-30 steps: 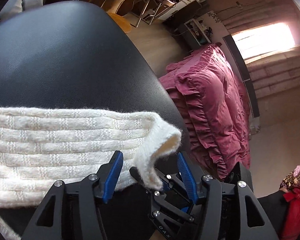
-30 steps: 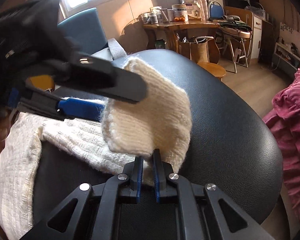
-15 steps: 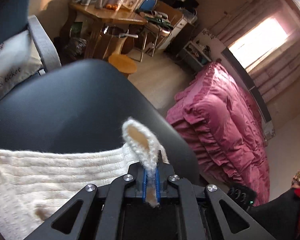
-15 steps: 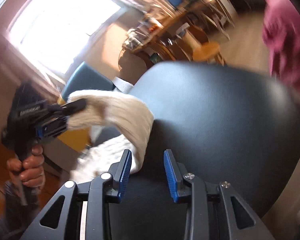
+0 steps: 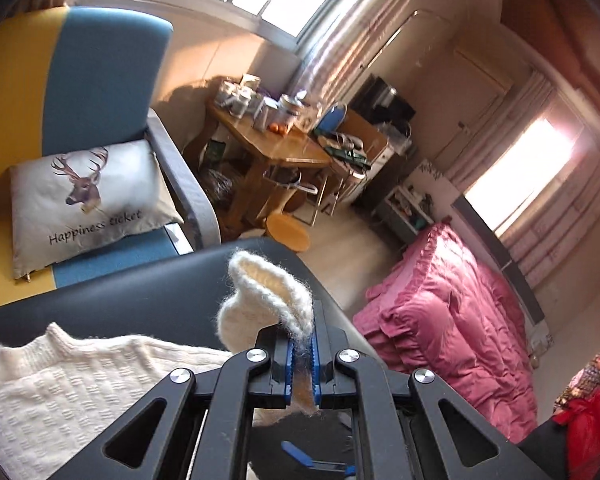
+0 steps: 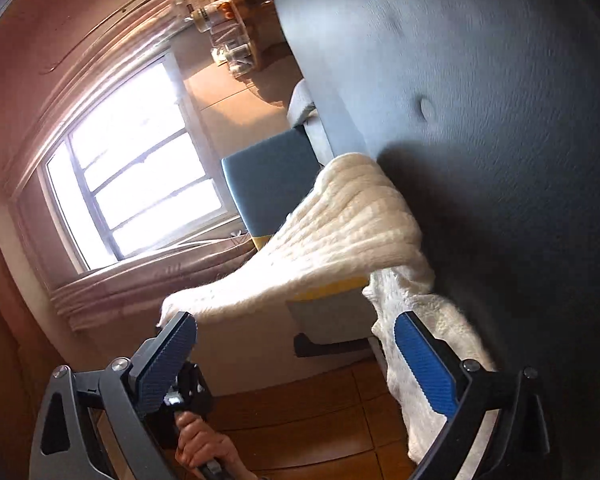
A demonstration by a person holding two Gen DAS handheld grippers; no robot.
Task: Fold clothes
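One tongs (image 5: 300,354) clamping sweater (image 5: 266,300)

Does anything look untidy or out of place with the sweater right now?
Yes. The cream sweater lies bunched, part hanging over the black surface's edge, not flat. Only the left tool grips it; the right tool is open.

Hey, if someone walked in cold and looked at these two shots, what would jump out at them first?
The cream knit sweater sprawled over the black padded surface, one end pinched up in the shut left gripper. Right of it, the pink ruffled bedding. In the right wrist view, the right gripper gapes open beside the draped knit.
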